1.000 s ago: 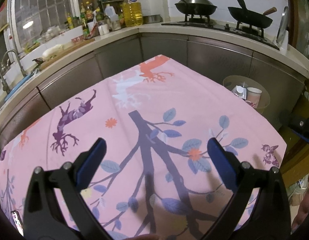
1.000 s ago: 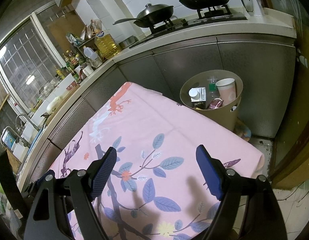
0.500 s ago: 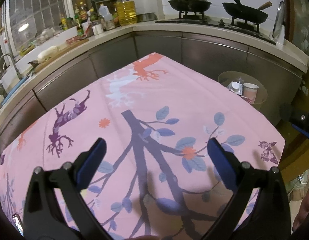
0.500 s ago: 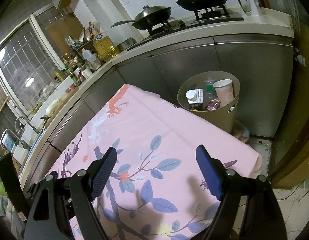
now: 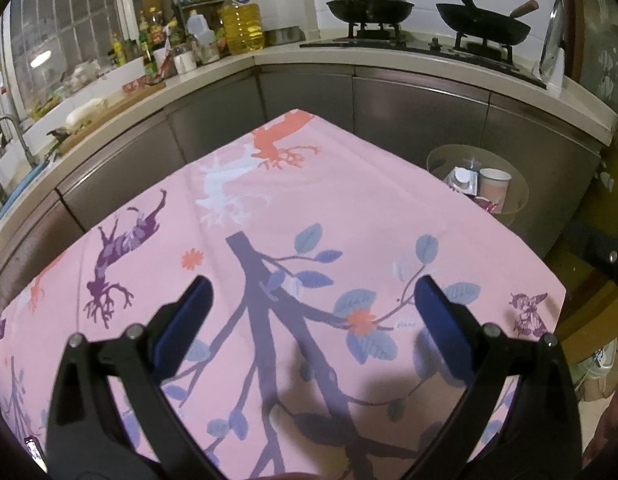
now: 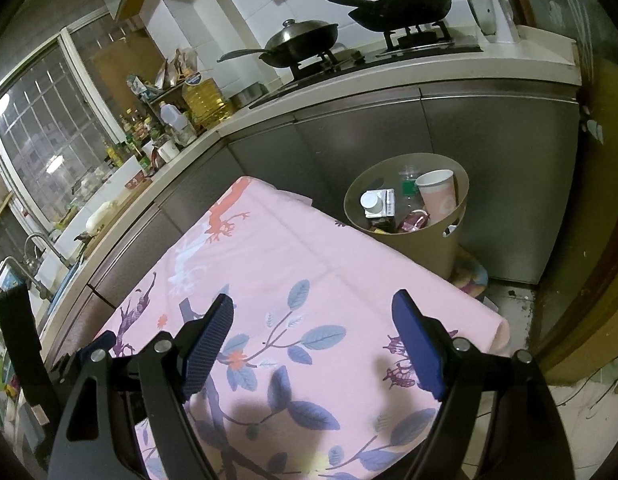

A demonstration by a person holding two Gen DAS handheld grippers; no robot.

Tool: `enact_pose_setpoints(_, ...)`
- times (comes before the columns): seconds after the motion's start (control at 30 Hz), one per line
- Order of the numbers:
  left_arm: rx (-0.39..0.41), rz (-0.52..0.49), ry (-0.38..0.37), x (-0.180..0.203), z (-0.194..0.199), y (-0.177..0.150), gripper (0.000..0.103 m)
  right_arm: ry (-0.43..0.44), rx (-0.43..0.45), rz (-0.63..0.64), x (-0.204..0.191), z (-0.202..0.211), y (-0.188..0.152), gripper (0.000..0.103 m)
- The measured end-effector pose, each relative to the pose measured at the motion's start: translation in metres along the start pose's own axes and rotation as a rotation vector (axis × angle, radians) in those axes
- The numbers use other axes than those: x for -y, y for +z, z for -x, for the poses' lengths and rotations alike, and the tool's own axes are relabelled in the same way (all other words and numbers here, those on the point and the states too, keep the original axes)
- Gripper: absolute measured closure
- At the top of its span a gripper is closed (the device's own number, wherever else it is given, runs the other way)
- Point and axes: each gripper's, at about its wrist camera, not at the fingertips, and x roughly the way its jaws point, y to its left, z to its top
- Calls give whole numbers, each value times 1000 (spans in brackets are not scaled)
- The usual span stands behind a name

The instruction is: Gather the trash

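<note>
A tan round bin (image 6: 437,236) stands on the floor past the table's far right corner, also in the left wrist view as the bin (image 5: 517,200). Inside it lie a pink paper cup (image 6: 439,194), a small carton (image 6: 379,204), a clear bottle and wrappers. My left gripper (image 5: 313,308) hangs open above the pink patterned tablecloth (image 5: 309,208) with nothing between its blue pads. My right gripper (image 6: 313,328) is open too, over the cloth's near right part, well short of the bin. No loose trash shows on the cloth.
Grey cabinets and a pale counter (image 5: 389,60) wrap around the table's far sides. Two black pans (image 6: 397,4) sit on the stove; bottles and an oil jug (image 5: 241,24) crowd the corner. A sink tap (image 5: 5,132) is at far left. Tiled floor (image 6: 509,304) lies right of the table.
Both grippers have drifted slightly back and upward, so the table and bin look a little farther off. Both stay open and nothing was picked up.
</note>
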Motion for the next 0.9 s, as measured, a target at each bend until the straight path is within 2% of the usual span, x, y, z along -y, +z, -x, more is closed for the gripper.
enact_pose_setpoints(0.37,8,-35,-5,15,-2,8,6,0,9,-25,12,1,4,25)
enact_pose_setpoints(0.63,48,-24,-20,19,3,13,6,-19,42,3,13,7,6,24)
enact_pose_setpoints(0.9,89,-21,-8,17,14,16,6,-42,37,18,13,6,2,24)
